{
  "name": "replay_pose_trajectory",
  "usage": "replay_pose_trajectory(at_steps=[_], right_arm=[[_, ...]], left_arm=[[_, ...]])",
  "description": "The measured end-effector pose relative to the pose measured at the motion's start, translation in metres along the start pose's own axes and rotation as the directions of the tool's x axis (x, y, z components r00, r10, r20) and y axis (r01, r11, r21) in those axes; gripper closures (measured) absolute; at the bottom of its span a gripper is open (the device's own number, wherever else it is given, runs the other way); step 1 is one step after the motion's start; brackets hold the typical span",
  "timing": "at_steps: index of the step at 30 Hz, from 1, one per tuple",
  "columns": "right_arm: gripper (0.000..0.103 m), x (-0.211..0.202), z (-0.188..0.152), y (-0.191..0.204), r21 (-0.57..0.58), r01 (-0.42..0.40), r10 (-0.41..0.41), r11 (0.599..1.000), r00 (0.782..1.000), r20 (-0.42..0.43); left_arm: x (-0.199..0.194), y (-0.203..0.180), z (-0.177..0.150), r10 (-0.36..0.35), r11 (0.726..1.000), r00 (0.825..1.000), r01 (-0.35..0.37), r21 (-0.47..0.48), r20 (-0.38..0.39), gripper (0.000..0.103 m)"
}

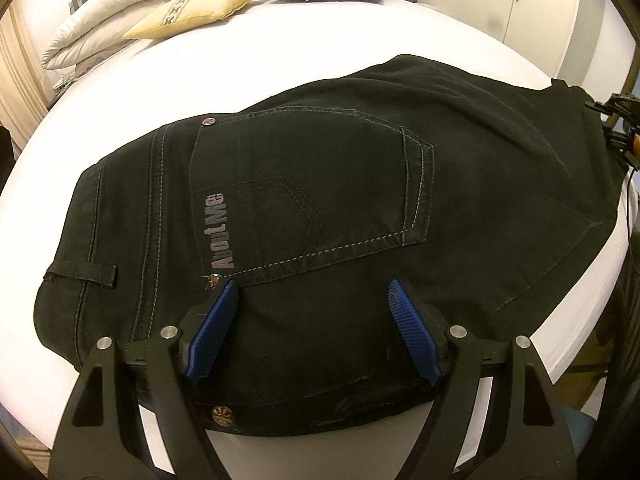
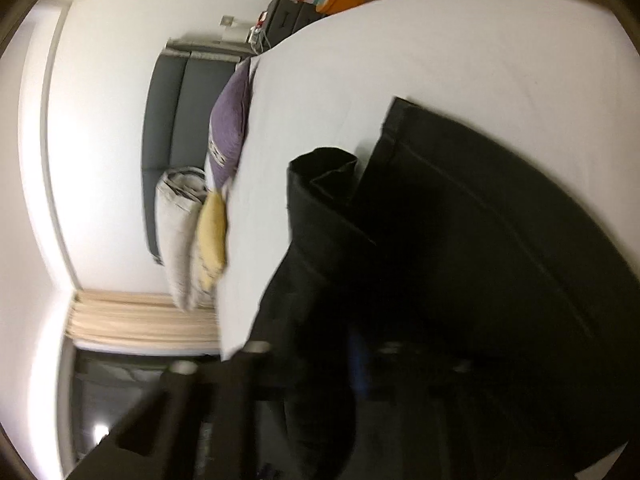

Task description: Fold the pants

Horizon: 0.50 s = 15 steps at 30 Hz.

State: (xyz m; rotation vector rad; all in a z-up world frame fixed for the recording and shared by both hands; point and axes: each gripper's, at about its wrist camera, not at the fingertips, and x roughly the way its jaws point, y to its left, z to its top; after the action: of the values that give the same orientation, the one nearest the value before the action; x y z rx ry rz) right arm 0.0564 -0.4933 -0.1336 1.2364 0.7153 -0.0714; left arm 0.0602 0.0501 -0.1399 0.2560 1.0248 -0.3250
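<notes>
Black pants (image 1: 320,200) lie flat on the white bed (image 1: 280,52), back pocket up.

The left tongs (image 1: 312,300) gape wide over the seat, gripping nothing. The right wrist view is tilted and smeared: the right tongs (image 2: 360,360) are lost in dark, so I cannot tell their gap, though folded pant cloth (image 2: 324,184) rises just ahead.
</notes>
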Motion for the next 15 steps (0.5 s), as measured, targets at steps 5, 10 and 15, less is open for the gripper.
replay_pose_trajectory(at_steps=[5, 10, 15], right_arm=[[0.093, -0.017, -0.004, 0.050, -0.197, 0.145, -0.134, 0.970, 0.989, 0.069], [0.084, -0.039, 0.000, 0.119, -0.302, 0.319, -0.286, 0.899, 0.947, 0.147], [0.016, -0.096, 0.003, 0.141, -0.278, 0.295, -0.185, 0.914, 0.914, 0.361]], left_arm=[[0.001, -0.003, -0.006, 0.005, 1.000, 1.000, -0.005, -0.002, 0.004, 0.025], [-0.001, -0.002, -0.009, 0.008, 1.000, 1.000, -0.008, -0.004, 0.008, 0.024], [-0.001, -0.001, -0.009, 0.011, 1.000, 1.000, -0.011, -0.008, 0.010, 0.024]])
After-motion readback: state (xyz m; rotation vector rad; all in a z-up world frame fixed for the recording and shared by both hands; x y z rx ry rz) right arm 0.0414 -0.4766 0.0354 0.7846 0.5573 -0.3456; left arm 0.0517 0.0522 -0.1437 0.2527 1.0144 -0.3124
